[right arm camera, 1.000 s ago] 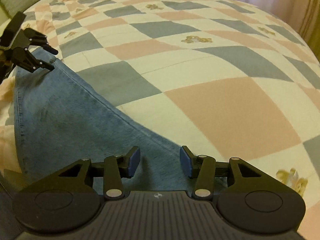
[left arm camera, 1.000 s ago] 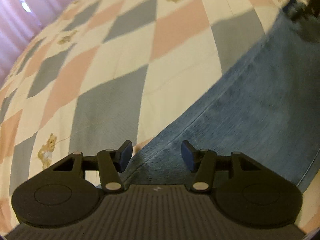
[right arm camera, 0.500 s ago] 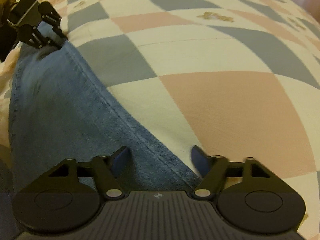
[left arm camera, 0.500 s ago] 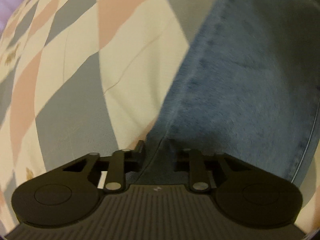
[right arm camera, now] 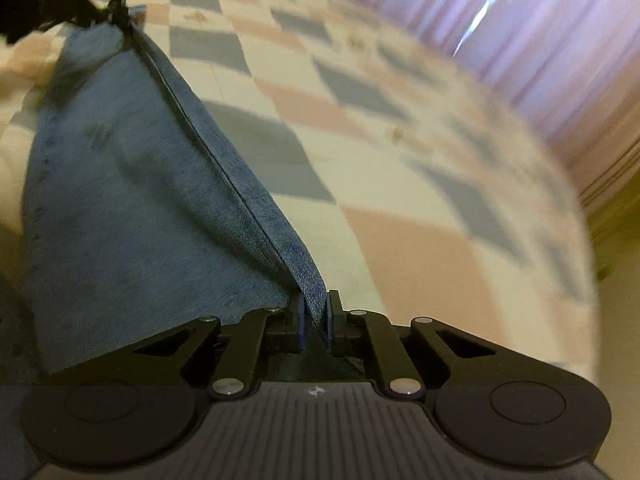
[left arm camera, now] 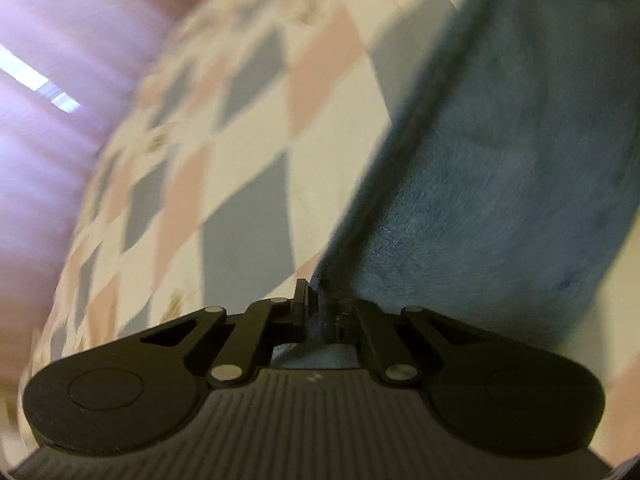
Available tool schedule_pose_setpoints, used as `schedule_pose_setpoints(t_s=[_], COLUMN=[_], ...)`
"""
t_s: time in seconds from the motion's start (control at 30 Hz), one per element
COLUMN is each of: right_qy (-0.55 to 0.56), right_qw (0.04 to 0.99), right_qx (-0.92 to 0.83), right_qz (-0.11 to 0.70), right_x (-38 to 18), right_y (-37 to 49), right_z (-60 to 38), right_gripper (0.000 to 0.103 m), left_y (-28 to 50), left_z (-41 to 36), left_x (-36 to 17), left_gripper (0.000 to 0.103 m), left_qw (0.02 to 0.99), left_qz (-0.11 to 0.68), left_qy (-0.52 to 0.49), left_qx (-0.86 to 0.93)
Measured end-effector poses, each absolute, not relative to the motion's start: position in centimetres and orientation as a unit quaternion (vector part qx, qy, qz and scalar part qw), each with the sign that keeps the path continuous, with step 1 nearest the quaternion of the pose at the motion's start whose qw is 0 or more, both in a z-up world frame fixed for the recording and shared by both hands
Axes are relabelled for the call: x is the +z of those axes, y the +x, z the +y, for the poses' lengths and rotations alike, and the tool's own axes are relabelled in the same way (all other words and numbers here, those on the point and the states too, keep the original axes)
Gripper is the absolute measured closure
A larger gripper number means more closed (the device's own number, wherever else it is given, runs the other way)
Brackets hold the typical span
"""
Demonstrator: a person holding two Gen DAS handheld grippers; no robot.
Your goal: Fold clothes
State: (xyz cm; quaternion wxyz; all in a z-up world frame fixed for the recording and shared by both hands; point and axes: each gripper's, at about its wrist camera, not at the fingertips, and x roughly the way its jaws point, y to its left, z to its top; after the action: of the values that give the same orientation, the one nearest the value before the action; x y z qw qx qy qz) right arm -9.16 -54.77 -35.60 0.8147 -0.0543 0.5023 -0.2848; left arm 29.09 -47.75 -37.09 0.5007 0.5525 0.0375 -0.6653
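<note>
- The jeans (right arm camera: pixel 152 184) are denim: thick, fairly heavy and soft enough to sag, so I'd judge they need a hold at two spots along one edge, as here, or the middle will droop.
- The right gripper (right arm camera: pixel 314 326) is clamped on the seamed edge of the denim, which rises straight out from between its fingers.
- The left gripper (left arm camera: pixel 316 318) is closed too, pinching the same edge further along; in the right view it shows at the far end of the cloth.
- The jeans hang stretched between the two tools, the rest draped down onto the checked bedspread (right arm camera: pixel 400 248). Pink curtains (right arm camera: pixel 540 40) stand behind.
</note>
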Motion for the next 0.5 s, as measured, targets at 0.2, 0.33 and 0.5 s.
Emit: schedule_pose_setpoints(t_s=[0.2,0.33,0.5], right_qy=[-0.13,-0.107,0.045], right_qw=[0.817,0.822,0.791], right_qx=[-0.329,-0.33,-0.325], right_qz=[0.456,0.451,0.516], right_x=[-31.2,-30.5,-34.2], right_y=[-11.3,-13.9,-16.6], right_z=[-41.3,-31.8,-25.7], right_gripper=[0.097,0.096,0.072], left_y=[26.3,22.7,18.7], left_z=[-35.1,-27.8,-19.5], left_x=[-31.7,-31.4,-34.3], left_gripper=[0.101,0.102,0.095], left_qw=[0.579,0.615,0.63], left_qz=[0.105,0.188,0.317], left_qy=[0.497,0.479,0.462], left_qx=[-0.637,-0.598,-0.538])
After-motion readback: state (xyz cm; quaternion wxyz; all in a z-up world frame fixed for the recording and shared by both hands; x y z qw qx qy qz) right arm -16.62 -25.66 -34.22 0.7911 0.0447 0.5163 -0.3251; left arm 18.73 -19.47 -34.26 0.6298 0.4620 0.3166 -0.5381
